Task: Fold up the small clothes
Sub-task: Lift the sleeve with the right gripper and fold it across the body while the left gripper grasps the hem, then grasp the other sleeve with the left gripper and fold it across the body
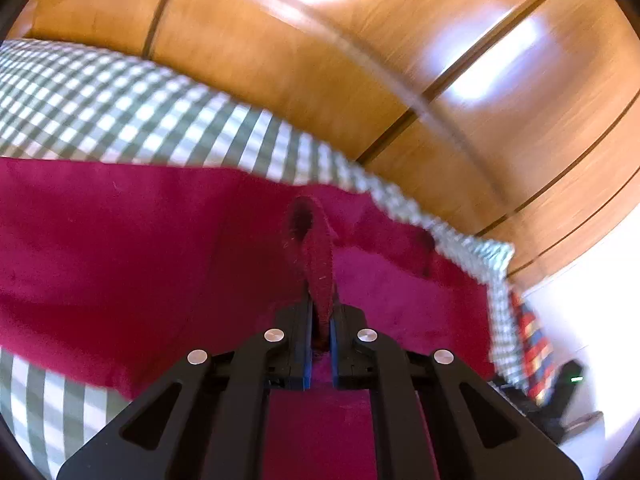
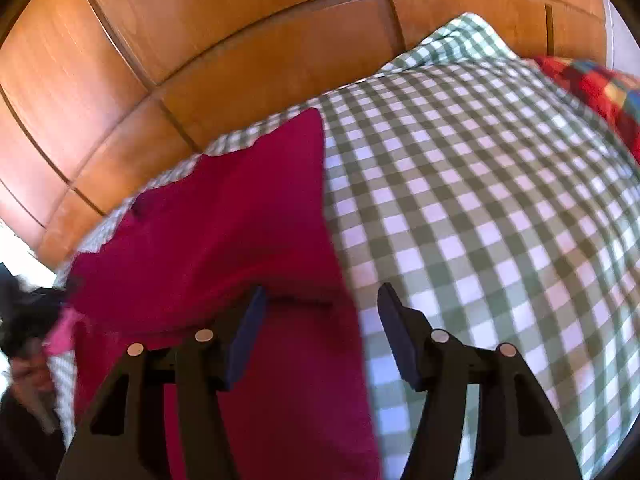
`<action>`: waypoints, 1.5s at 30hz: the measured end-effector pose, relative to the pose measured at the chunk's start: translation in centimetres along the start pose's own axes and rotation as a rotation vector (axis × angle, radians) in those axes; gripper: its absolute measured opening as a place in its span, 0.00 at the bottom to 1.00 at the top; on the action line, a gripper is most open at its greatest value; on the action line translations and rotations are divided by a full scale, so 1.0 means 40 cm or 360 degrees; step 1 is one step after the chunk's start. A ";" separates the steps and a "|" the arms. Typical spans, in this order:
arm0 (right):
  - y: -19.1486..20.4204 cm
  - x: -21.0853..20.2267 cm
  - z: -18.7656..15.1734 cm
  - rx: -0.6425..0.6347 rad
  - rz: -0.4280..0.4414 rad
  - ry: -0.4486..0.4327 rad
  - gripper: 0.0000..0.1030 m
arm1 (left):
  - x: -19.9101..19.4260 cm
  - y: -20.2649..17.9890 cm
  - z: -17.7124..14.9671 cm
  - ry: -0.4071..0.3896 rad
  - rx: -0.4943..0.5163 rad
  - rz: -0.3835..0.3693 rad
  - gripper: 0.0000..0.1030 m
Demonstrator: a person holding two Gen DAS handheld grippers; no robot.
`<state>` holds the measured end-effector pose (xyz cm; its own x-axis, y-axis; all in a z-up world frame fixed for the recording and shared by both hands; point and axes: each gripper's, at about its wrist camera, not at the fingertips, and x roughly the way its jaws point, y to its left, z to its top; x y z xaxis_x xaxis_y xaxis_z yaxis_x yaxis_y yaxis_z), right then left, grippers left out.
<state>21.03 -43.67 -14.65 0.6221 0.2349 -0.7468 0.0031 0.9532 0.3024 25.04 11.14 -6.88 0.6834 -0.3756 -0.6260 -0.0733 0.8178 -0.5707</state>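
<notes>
Crimson garment (image 1: 120, 248) on green-and-white checked cloth (image 2: 480, 220)

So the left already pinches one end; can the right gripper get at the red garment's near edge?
Probably yes: the right gripper is open above the red garment, its edge between the fingers, nothing blocking.

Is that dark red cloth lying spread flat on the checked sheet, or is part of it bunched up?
Partly bunched: the dark red cloth lies mostly flat on the checked sheet, but the left gripper pinches up a ridge.
</notes>
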 end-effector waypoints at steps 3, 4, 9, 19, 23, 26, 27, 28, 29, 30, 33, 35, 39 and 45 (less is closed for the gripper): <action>0.003 0.000 -0.013 -0.0053 -0.0020 0.0010 0.56 | -0.030 -0.002 -0.030 -0.0057 0.0044 0.0057 0.05; 0.005 -0.004 -0.013 -0.0071 -0.0030 0.0020 0.58 | -0.019 0.001 -0.036 -0.0036 0.0064 0.0117 0.05; 0.027 -0.081 -0.021 -0.0249 -0.0114 -0.0001 0.67 | 0.017 0.041 -0.062 0.0091 0.0011 0.0162 0.05; 0.209 -0.034 0.105 -0.0338 0.0169 -0.0108 0.71 | -0.050 -0.033 -0.024 -0.0096 0.0119 0.0059 0.12; 0.207 0.086 0.123 -0.0284 0.0030 -0.0040 0.71 | 0.079 -0.022 -0.013 0.0066 0.0147 0.0310 0.12; 0.175 0.143 0.101 -0.0288 -0.0053 -0.0067 0.70 | 0.114 0.075 -0.016 0.0088 -0.0050 0.0342 0.04; 0.179 0.146 0.087 -0.0330 -0.0063 -0.0119 0.70 | 0.105 0.098 -0.021 0.0065 -0.0112 0.0277 0.04; 0.183 0.147 0.082 -0.0346 -0.0077 -0.0138 0.71 | 0.096 0.106 -0.023 0.0061 -0.0134 0.0251 0.04; 0.185 0.149 0.081 -0.0352 -0.0084 -0.0140 0.72 | 0.084 0.107 -0.025 0.0056 -0.0138 0.0243 0.04; 0.186 0.152 0.081 -0.0355 -0.0090 -0.0143 0.72 | 0.062 0.104 -0.028 0.0041 -0.0131 0.0243 0.04; 0.182 0.148 0.075 -0.0362 -0.0097 -0.0159 0.72 | 0.013 0.083 -0.043 0.0020 -0.0077 0.0247 0.04; 0.186 0.143 0.075 -0.0370 -0.0120 -0.0161 0.73 | -0.019 0.084 -0.060 0.0033 -0.0064 0.0275 0.04; 0.218 0.084 0.063 -0.0417 -0.0255 -0.0234 0.82 | -0.119 0.128 -0.093 -0.0036 -0.0103 0.0289 0.04; 0.268 -0.006 -0.062 -0.0529 -0.0083 -0.0201 0.86 | -0.303 0.293 -0.119 -0.0240 -0.0290 0.0375 0.18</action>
<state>18.97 -33.06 -12.69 0.7196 0.1787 -0.6710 -0.2046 0.9780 0.0410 12.46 23.19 -8.53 0.7310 -0.1054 -0.6742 -0.3615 0.7781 -0.5136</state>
